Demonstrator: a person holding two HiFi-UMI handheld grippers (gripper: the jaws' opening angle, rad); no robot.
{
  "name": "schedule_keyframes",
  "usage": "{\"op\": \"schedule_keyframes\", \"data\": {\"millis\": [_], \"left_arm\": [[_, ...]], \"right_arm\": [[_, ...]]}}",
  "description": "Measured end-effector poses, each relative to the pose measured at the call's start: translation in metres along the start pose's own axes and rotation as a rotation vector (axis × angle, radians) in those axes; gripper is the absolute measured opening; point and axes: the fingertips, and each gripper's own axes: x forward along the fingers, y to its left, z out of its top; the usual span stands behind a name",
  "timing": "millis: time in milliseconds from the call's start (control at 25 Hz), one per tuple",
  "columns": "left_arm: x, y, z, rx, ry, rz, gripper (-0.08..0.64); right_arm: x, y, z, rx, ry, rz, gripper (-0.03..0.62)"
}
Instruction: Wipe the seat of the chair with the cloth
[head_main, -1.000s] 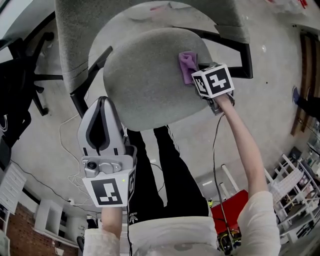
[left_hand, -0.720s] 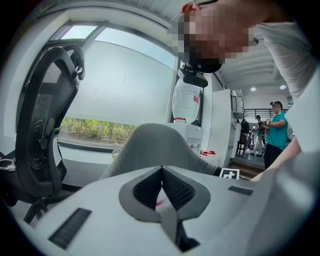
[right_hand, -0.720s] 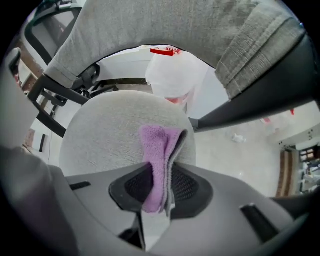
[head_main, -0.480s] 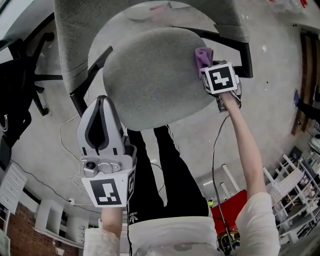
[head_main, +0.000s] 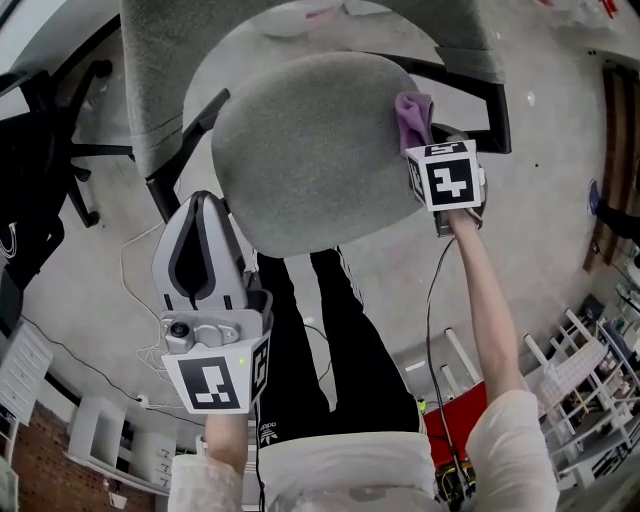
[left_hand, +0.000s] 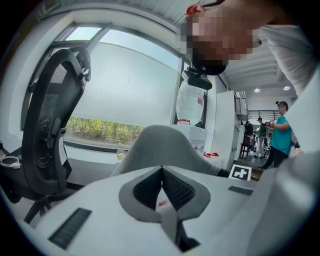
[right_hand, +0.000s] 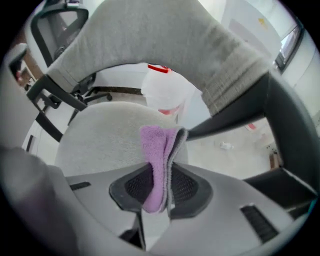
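The right gripper (head_main: 427, 138) is clenched on the folded purple cloth (head_main: 413, 112), which sticks out ahead of its jaws at the right rim of the grey seat (head_main: 310, 150). The black armrest (head_main: 485, 95) is close on the claw's outer side, and the whole bare seat lies open to its left. The left gripper (head_main: 205, 203) has its jaws pressed together on nothing and hangs just off the seat's near-left edge, over open floor (head_main: 90, 270).
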Motion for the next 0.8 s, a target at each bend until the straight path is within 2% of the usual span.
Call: {"op": "schedule_keyframes", "data": {"millis": [80, 200, 320, 400, 520, 640, 800], "left_arm": [[-0.002, 0.008, 0.001, -0.004, -0.004, 0.026, 0.012], [-0.004, 0.020, 0.001, -0.002, -0.004, 0.066, 0.012], [-0.005, 0.031, 0.003, 0.012, -0.005, 0.092, 0.012], [-0.007, 0.036, 0.005, 0.020, -0.004, 0.107, 0.012], [-0.008, 0.041, 0.005, 0.025, -0.002, 0.119, 0.012], [-0.008, 0.044, 0.003, 0.025, 0.002, 0.117, 0.012], [-0.007, 0.043, -0.002, 0.016, 0.007, 0.112, 0.012]], "right_arm": [[-0.021, 0.043, 0.009, -0.028, -0.067, 0.112, 0.094], [-0.047, 0.139, 0.007, -0.041, -0.111, 0.365, 0.094], [-0.058, 0.241, -0.008, -0.037, -0.069, 0.597, 0.094], [-0.060, 0.296, -0.019, -0.032, -0.026, 0.707, 0.094], [-0.057, 0.345, -0.026, -0.047, -0.009, 0.772, 0.094], [-0.046, 0.365, -0.033, -0.073, 0.004, 0.765, 0.094], [-0.028, 0.369, -0.049, -0.119, 0.035, 0.737, 0.094]]}}
